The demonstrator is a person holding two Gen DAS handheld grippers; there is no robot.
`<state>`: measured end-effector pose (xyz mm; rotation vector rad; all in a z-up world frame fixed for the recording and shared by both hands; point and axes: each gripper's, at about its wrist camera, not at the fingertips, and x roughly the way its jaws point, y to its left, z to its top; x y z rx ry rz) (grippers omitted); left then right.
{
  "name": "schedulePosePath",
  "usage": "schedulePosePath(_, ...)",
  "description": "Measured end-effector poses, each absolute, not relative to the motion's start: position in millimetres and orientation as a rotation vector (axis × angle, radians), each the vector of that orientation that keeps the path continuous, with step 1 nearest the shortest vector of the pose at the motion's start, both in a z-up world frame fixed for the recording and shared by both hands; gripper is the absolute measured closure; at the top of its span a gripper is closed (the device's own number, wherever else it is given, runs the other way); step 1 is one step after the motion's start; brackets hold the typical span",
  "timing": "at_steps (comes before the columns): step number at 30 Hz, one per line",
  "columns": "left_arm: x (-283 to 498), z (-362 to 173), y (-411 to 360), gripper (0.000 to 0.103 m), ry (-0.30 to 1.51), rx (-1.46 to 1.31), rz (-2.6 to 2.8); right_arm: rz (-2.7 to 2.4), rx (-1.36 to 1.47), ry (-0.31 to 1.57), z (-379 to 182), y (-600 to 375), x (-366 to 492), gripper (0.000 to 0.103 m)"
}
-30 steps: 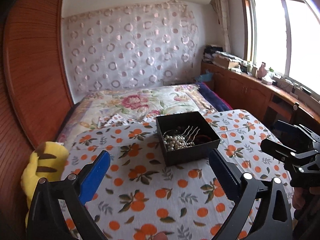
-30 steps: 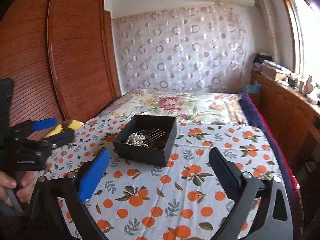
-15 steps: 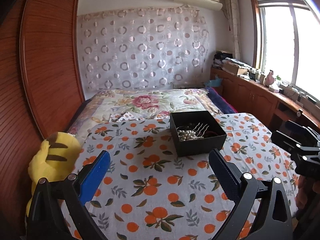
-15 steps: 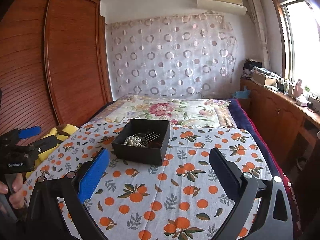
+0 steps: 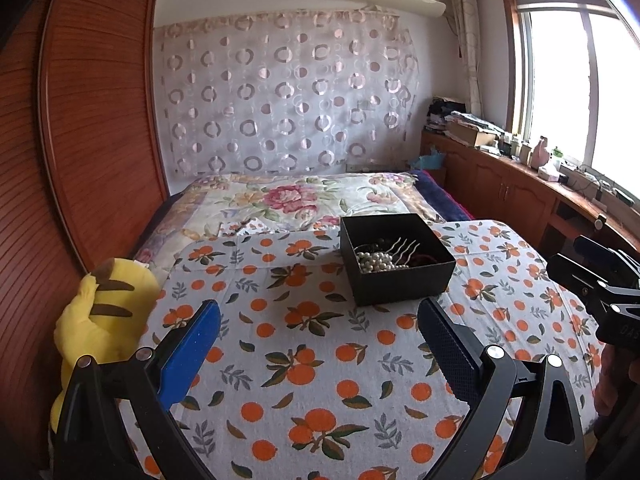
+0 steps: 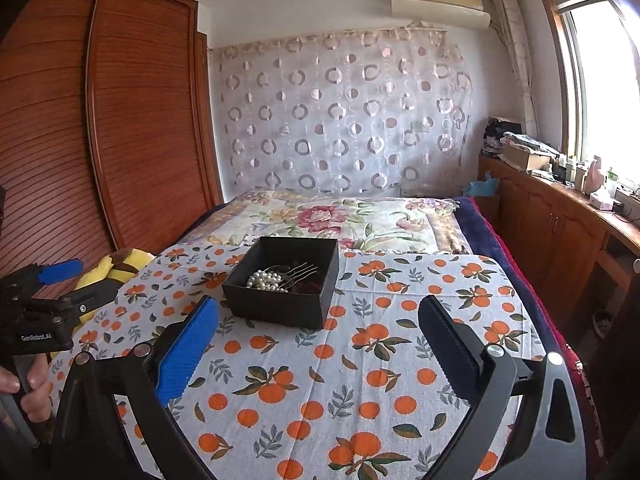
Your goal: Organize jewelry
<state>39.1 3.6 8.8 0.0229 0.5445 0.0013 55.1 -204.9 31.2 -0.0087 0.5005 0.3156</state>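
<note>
Jewelry sits heaped in a black box (image 5: 396, 264) on the orange-print cloth (image 5: 312, 344), right of centre in the left wrist view. Inside I can make out a strand of pearls (image 5: 376, 261) along the near left and a wavy metal hair comb (image 5: 404, 245) lying across the middle, with something dark red at the right that I cannot name. The left gripper (image 5: 318, 334) hangs over the near part of the cloth, its two fingers spread wide with nothing between them, and the box lies beyond the right finger. A yellow plush toy (image 5: 100, 320) with brown stripes leans at the left edge of the bed, against the wooden wardrobe (image 5: 92, 120). At the far right the other gripper shows as a dark shape; from here I cannot tell how its fingers stand.

From the right wrist view, the same box (image 6: 286, 288) rests left of centre, far of the blue pad (image 6: 188, 350). The pearls (image 6: 266, 280) lie at the left inside it, the comb (image 6: 298, 270) beside them. The right gripper (image 6: 318, 334) also gapes wide and holds nothing, poised above the cloth (image 6: 360, 380) well short of the box. At the left edge a hand (image 6: 28, 384) grips the handle of the left gripper (image 6: 76, 280), whose fingers point toward the box and stand apart. Floral bedding (image 6: 332, 216) stretches to the far patterned curtain (image 6: 344, 112).
</note>
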Motion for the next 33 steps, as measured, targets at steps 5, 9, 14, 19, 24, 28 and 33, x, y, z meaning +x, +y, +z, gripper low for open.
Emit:
schedulePosePath(5, 38.9, 6.9, 2.8, 0.008, 0.546, 0.023, 0.001, 0.317, -0.010, 0.502, 30.1, -203.8, 54.8, 0.003)
schedulePosePath(9, 38.8, 7.1, 2.8, 0.008, 0.546, 0.023, 0.002, 0.310, -0.008, 0.502, 28.6, -203.7, 54.7, 0.003)
schedulePosePath(14, 38.8, 7.3, 2.9, 0.008, 0.545, 0.022, 0.001, 0.312, -0.010, 0.501, 29.6, -204.3, 54.8, 0.003)
schedulePosePath(19, 38.6, 7.4, 3.1, 0.008, 0.544, 0.022, 0.002, 0.310, -0.009, 0.500, 28.9, -205.3, 54.8, 0.003)
schedulePosePath(24, 37.3, 9.0, 2.7, 0.008, 0.537, 0.021, 0.001, 0.304, -0.009, 0.497, 26.2, -209.7, 55.0, 0.003)
schedulePosePath(28, 36.9, 9.2, 1.8, 0.008, 0.535, 0.021, 0.002, 0.302, -0.007, 0.495, 27.0, -210.6, 54.2, 0.003)
schedulePosePath(33, 37.0, 10.4, 2.5, 0.008, 0.535, 0.021, 0.002, 0.299, -0.006, 0.490, 30.2, -210.1, 53.6, 0.003)
